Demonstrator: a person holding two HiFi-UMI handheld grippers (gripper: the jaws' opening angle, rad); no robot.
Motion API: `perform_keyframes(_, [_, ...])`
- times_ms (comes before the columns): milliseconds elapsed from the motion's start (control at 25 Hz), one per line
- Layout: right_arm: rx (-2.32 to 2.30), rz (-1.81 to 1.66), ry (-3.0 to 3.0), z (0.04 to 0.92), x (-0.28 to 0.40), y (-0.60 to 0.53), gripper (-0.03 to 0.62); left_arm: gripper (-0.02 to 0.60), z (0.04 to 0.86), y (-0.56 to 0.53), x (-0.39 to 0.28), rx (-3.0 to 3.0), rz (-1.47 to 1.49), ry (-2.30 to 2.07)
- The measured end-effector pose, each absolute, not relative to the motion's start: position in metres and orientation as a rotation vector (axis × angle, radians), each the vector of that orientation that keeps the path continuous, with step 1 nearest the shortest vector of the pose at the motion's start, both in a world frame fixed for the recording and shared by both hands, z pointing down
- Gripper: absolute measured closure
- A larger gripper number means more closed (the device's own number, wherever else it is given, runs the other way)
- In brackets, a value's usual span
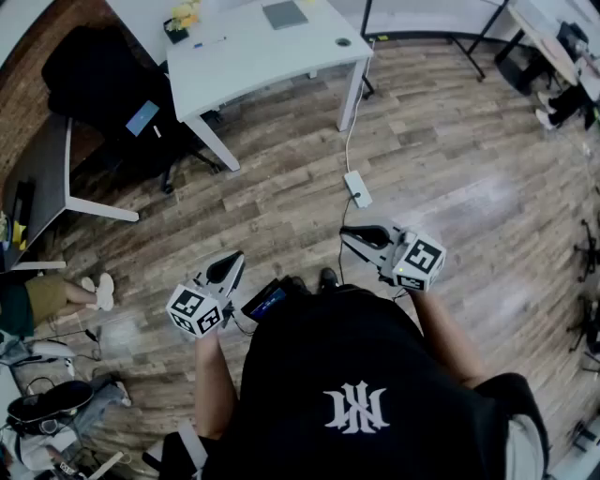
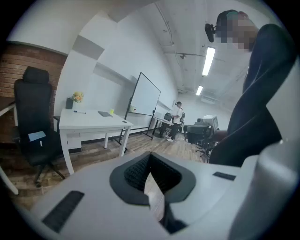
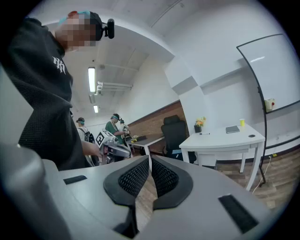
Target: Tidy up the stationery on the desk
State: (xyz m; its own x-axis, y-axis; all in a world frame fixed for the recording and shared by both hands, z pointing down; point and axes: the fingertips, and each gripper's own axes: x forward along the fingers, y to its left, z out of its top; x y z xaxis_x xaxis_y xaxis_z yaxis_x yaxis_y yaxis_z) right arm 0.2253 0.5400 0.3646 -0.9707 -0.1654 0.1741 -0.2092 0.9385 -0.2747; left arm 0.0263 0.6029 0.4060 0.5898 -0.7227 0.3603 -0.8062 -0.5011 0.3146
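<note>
A white desk (image 1: pixel 262 52) stands far ahead of me on the wooden floor. On it lie a grey notebook (image 1: pixel 284 14) and a pen (image 1: pixel 211 41), beside a black pot of yellow flowers (image 1: pixel 178 23). My left gripper (image 1: pixel 232 265) and right gripper (image 1: pixel 351 237) are held low in front of my body, well short of the desk. Both are shut with nothing between the jaws. The left gripper view shows its shut pads (image 2: pixel 140 173) and the desk (image 2: pixel 93 124) beyond. In the right gripper view the desk (image 3: pixel 225 140) carries the notebook (image 3: pixel 232 129) and a yellow cup (image 3: pixel 242 123).
A black office chair (image 1: pixel 112 84) stands left of the desk. A white power strip (image 1: pixel 357 187) with its cable lies on the floor between me and the desk. A whiteboard (image 2: pixel 145 93) stands behind it. A dark desk (image 1: pixel 47 178) is at the left, where other people work.
</note>
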Motion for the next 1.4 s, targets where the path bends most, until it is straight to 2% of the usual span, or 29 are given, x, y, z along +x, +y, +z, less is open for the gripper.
perform_keyframes(320, [0.314, 0.470, -2.961, 0.361, 0.245, 0.532, 0.549, 0.578, 0.391, 0.589, 0.060, 2.428, 0.261, -1.194])
perform_keyframes(1400, [0.403, 0.482, -2.946, 0.377, 0.272, 0.528, 0.549, 0.578, 0.375, 0.593, 0.097, 2.443, 0.243, -1.224])
